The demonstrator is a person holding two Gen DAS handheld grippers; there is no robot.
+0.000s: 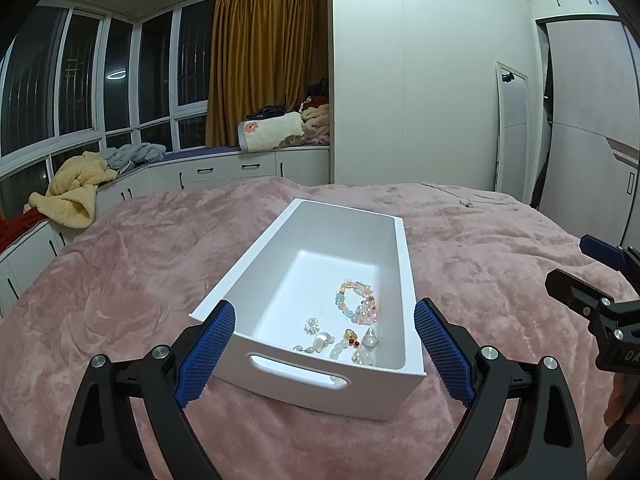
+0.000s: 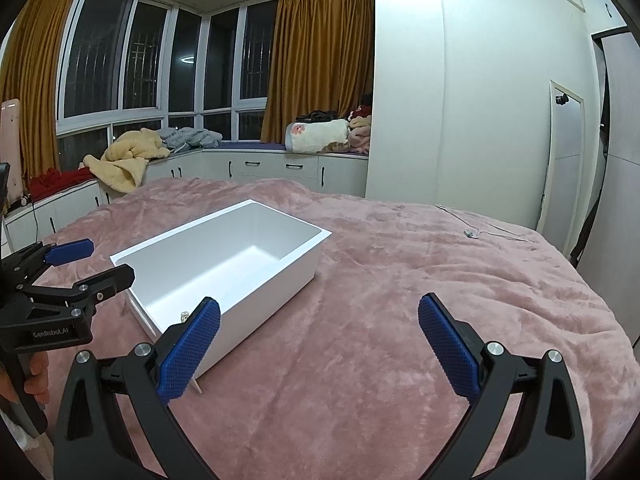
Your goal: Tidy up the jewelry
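Observation:
A white rectangular box (image 1: 404,264) with a slot handle sits on the pink bed. Inside it lie a pastel bead bracelet (image 1: 357,298), a small white flower piece (image 1: 312,325) and several pearly charms (image 1: 352,346) near the front wall. My left gripper (image 1: 324,354) is open, its blue pads on either side of the box's near end, holding nothing. The box also shows in the right wrist view (image 2: 288,276). My right gripper (image 2: 320,350) is open and empty over the blanket, just right of the box. The left gripper (image 2: 72,266) shows there at the left edge.
The pink plush blanket (image 1: 120,280) covers the whole bed. A white cable (image 2: 480,232) lies at the far right of the bed. A window bench with heaped clothes (image 2: 124,160) runs behind, and a white wardrobe (image 2: 460,100) stands at the right.

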